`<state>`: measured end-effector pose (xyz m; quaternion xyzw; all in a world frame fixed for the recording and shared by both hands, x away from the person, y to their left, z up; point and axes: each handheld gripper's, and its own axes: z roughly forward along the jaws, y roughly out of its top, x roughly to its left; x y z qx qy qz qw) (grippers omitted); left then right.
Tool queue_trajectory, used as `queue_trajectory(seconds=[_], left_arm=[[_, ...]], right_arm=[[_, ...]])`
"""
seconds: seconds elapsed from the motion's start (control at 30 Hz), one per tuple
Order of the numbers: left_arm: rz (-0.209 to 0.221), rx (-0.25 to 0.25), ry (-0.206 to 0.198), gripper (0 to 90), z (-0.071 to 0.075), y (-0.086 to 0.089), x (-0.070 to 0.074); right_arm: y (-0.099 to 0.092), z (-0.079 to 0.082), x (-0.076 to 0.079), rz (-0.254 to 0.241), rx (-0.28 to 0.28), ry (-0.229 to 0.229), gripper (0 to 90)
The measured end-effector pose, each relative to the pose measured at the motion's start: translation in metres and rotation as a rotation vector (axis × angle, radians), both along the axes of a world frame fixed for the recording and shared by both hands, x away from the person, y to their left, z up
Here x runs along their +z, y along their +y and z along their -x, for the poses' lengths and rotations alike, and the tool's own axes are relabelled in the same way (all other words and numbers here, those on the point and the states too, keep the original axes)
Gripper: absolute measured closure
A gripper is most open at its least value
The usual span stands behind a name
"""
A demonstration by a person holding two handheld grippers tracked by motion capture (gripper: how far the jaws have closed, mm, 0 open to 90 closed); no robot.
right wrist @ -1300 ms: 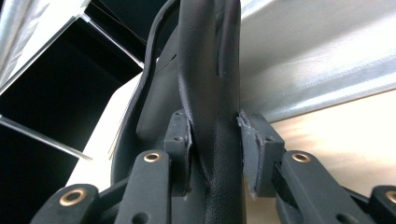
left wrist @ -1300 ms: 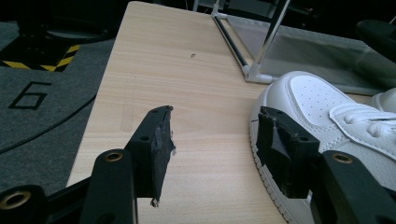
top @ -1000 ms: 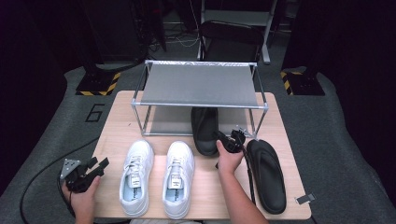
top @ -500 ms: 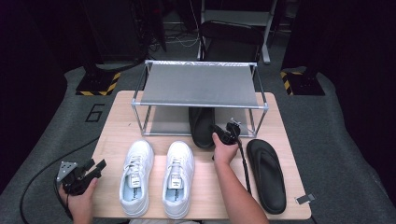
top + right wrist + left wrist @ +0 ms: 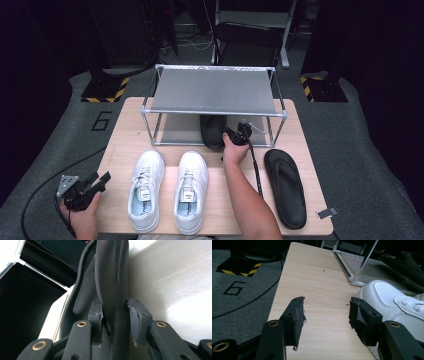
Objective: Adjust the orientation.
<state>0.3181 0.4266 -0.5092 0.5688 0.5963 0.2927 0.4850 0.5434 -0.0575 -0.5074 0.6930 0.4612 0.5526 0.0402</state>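
Black slippers (image 5: pixel 285 187), two; white sneakers (image 5: pixel 146 190), two

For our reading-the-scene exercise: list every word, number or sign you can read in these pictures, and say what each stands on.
"6": black outlined numeral on the grey floor mat left of the table, also seen in the left gripper view.
Tongue labels on the two white sneakers: too small to read.
Yellow-and-black hazard stripes on the floor: a marking, no text.
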Motion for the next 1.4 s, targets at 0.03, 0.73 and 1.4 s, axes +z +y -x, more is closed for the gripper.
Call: queue_trajectory(seconds=[0.03,0.73,1.4], left_arm=[[-0.001,0.003,0.004,45.4,0.000,0.000,0.000],[0.006,-0.007,-0.005,45.5,0.002,0.001,-0.001],[-0.020,-0.023,0.004,45.5,-0.002,-0.007,0.001]], right_arm=[[0.001,-0.002,-0.002,0.011,0.002,-0.017,65.8],[0.007,-0.023,-0.020,0.091,-0.039,0.040,64.1],[-0.010,0.032,-0.005,0.210,0.023,-0.015,59.7]])
